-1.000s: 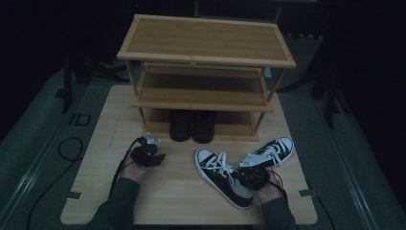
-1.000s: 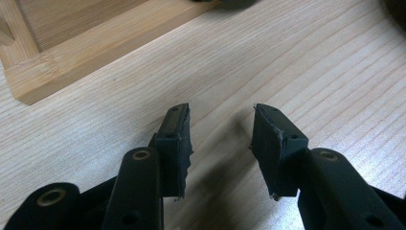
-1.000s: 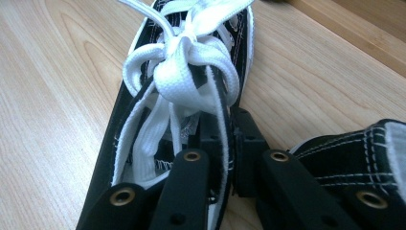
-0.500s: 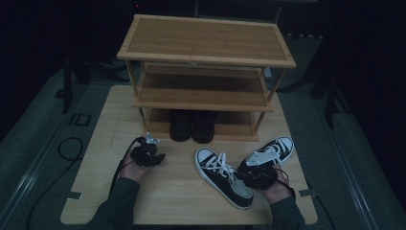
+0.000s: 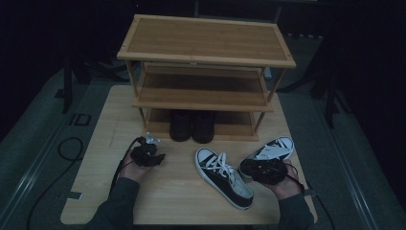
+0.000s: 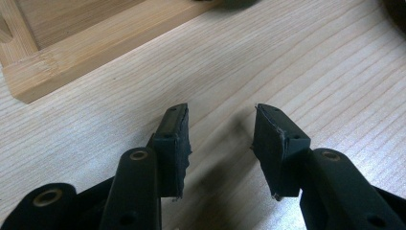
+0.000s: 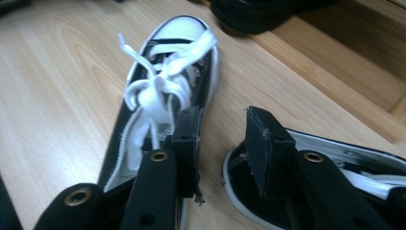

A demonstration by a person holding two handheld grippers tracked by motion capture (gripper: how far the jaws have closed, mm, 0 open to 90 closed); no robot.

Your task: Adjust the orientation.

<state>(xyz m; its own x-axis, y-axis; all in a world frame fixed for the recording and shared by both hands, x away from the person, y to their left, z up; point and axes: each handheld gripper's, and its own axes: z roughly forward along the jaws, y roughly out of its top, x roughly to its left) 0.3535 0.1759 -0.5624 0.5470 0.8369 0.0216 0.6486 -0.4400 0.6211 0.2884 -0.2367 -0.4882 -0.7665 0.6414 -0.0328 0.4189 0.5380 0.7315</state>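
Two black-and-white canvas sneakers lie on the table. The laced one [image 5: 222,177] [image 7: 163,81] points its toe toward the rack, and the second [image 5: 273,148] [image 7: 335,144] lies to its right. My right gripper [image 5: 253,168] [image 7: 222,112] hovers over the gap between their heels. Its jaws have just been opening and stand open, with only table wood between them. My left gripper [image 5: 152,157] [image 6: 220,112] is open low over bare table at the left, near the rack's foot, holding nothing.
A three-shelf wooden rack [image 5: 206,43] [image 6: 95,48] [image 7: 335,62] stands at the back of the table. A pair of black shoes [image 5: 191,125] [image 7: 258,12] sits on its bottom level. Cables trail from both grippers.
My right hand has lifted a little and shifted right, off the laced sneaker's heel toward the second sneaker. The left hand and both sneakers have stayed where they were.
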